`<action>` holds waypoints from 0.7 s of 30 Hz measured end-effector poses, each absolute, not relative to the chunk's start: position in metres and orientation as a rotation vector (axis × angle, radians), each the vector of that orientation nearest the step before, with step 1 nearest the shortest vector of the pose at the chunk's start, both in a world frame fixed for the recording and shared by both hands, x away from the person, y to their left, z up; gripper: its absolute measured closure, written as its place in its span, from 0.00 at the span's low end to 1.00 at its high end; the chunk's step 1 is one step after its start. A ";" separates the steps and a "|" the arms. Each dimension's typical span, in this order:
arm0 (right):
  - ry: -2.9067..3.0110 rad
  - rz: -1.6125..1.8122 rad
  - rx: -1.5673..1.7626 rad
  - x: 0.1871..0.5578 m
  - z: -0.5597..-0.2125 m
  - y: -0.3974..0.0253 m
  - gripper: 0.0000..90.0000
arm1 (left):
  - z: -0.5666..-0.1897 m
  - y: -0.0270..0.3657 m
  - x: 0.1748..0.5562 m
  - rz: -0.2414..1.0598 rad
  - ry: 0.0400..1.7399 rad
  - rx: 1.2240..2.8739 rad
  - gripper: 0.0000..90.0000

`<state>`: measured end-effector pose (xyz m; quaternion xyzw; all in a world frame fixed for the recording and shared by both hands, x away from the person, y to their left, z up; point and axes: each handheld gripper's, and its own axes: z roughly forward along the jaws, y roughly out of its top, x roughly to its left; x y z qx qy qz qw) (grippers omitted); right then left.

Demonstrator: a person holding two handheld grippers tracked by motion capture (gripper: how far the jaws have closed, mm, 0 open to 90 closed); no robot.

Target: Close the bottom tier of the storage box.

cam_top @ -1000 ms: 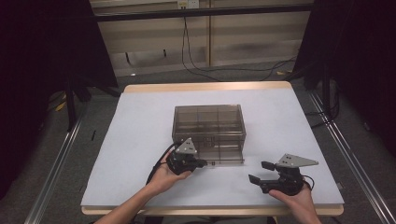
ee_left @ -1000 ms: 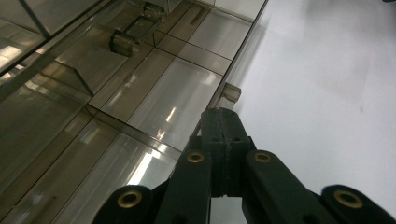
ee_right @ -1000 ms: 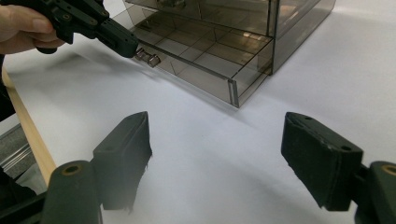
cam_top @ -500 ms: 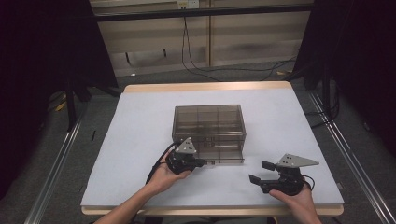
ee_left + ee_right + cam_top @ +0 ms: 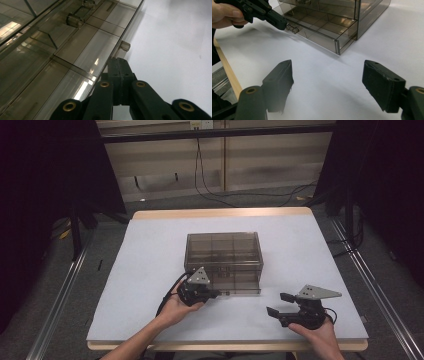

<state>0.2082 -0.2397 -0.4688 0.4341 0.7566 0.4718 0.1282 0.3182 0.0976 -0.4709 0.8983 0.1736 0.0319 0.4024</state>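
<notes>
Drawer point(image 5: 235, 282) at the bottom of the smoky plastic box point(image 5: 223, 251) is the thing I am working on. The box sits near the middle of the white table point(image 5: 125, 270), and the drawer sticks out a little toward me.

My left claw point(image 5: 216, 293) is squeezed tight at the front edge of the drawer, next to a small clear knob point(image 5: 124, 46). I think it is pinching the drawer's front lip, but the jaws hide the spot, so I am not sure. I hold it low and flat so I can slide the drawer straight.

My right claw point(image 5: 278, 304) rests near the table's front edge, well apart from the box. Its jaws are spread wide and hold nothing. It waits there, out of the way.

The left gripper view lets me look down through the clear top at the little walls inside. The right gripper view shows, from the side, how far the drawer point(image 5: 319, 32) sticks out.
</notes>
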 end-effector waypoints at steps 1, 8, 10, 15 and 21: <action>2.201 1.374 1.259 0.208 -0.469 -0.240 0.27 | -0.471 0.098 0.319 0.082 0.435 2.272 1.00; 2.205 1.370 1.259 0.209 -0.469 -0.239 0.28 | -0.472 0.098 0.319 0.096 0.437 2.299 1.00; 2.206 1.371 1.260 0.209 -0.469 -0.239 0.28 | -0.472 0.098 0.319 0.107 0.435 2.291 1.00; 2.206 1.371 1.259 0.209 -0.469 -0.239 0.28 | -0.471 0.096 0.317 0.141 0.430 2.302 1.00; 2.208 1.369 1.259 0.209 -0.469 -0.239 0.28 | -0.472 0.096 0.319 0.131 0.433 2.292 1.00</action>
